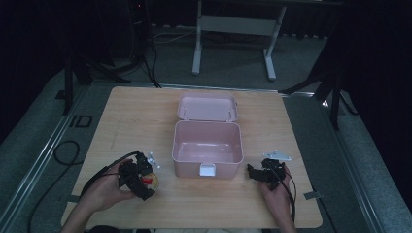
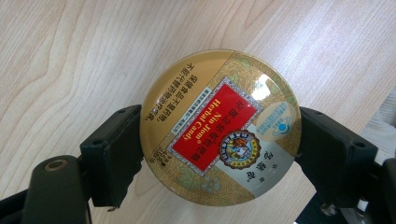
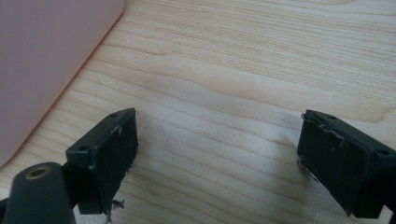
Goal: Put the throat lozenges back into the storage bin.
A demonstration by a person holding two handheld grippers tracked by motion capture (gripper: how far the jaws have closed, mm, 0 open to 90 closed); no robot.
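While the left gripper [image 2: 219, 140] squeezes a round, shiny gold candy tin [image 2: 220, 127] over the smooth wooden table [image 2: 70, 56], probably just above it, the right gripper [image 3: 217, 154] waits wide apart beside the pink plastic box [image 1: 208, 148].

left claw [image 1: 141, 178]: jaws closed on something round, hand low at the near edge
right claw [image 1: 262, 174]: jaws spread wide, nothing between
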